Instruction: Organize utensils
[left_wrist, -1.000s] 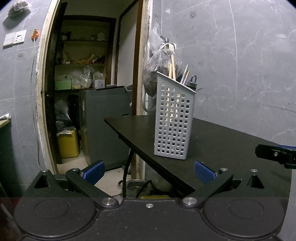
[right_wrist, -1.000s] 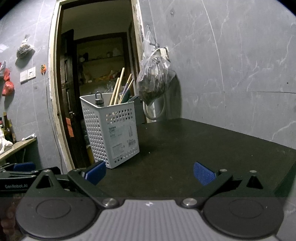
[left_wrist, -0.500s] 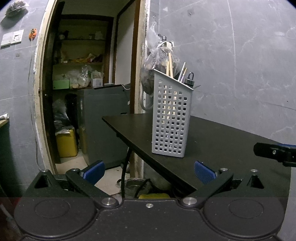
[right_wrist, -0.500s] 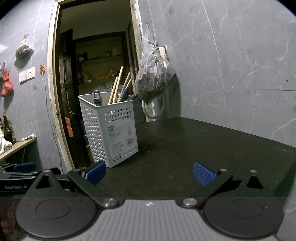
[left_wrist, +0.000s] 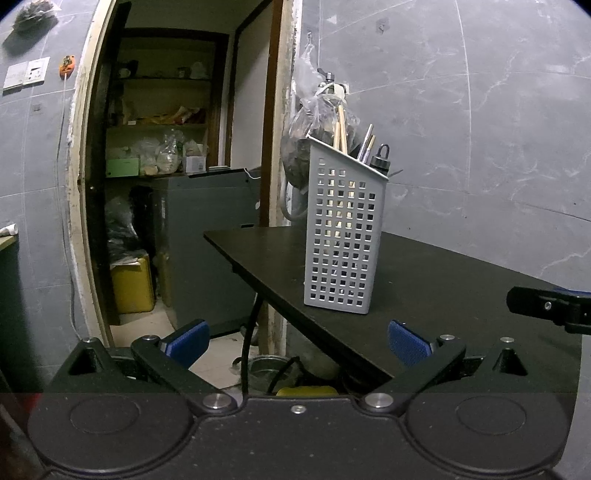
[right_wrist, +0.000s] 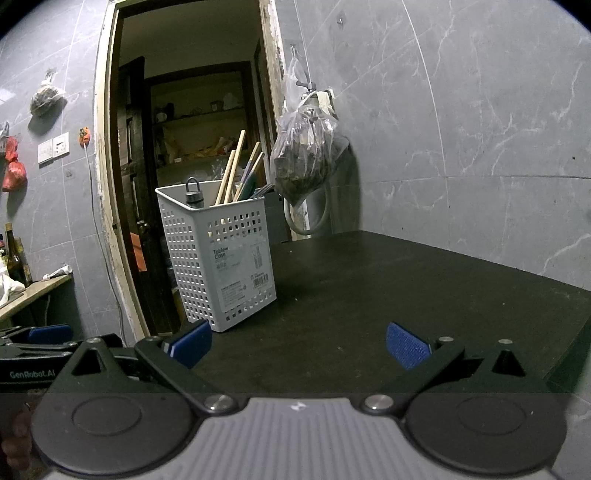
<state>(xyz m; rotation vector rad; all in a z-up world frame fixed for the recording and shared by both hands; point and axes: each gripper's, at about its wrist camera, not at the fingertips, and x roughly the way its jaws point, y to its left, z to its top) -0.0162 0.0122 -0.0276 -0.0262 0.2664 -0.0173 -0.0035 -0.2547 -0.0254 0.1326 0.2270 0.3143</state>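
A grey perforated utensil basket (left_wrist: 343, 240) stands upright on the black table (left_wrist: 443, 280), near its left edge; it also shows in the right wrist view (right_wrist: 218, 254). It holds wooden chopsticks (right_wrist: 231, 173), other utensil handles and a black item with a ring top (right_wrist: 194, 192). My left gripper (left_wrist: 297, 341) is open and empty, low in front of the table's edge. My right gripper (right_wrist: 297, 343) is open and empty over the table, short of the basket. The right gripper's finger (left_wrist: 546, 306) shows at the right of the left wrist view.
A clear plastic bag (right_wrist: 306, 158) hangs on the grey tiled wall behind the basket. An open doorway (left_wrist: 166, 184) with shelves and a yellow container (left_wrist: 133, 288) lies left of the table. A cable and a pot (left_wrist: 266, 365) sit on the floor under the table edge.
Both views have shifted slightly: the basket sits a little higher and further left in the left wrist view. Both grippers stay open and empty.
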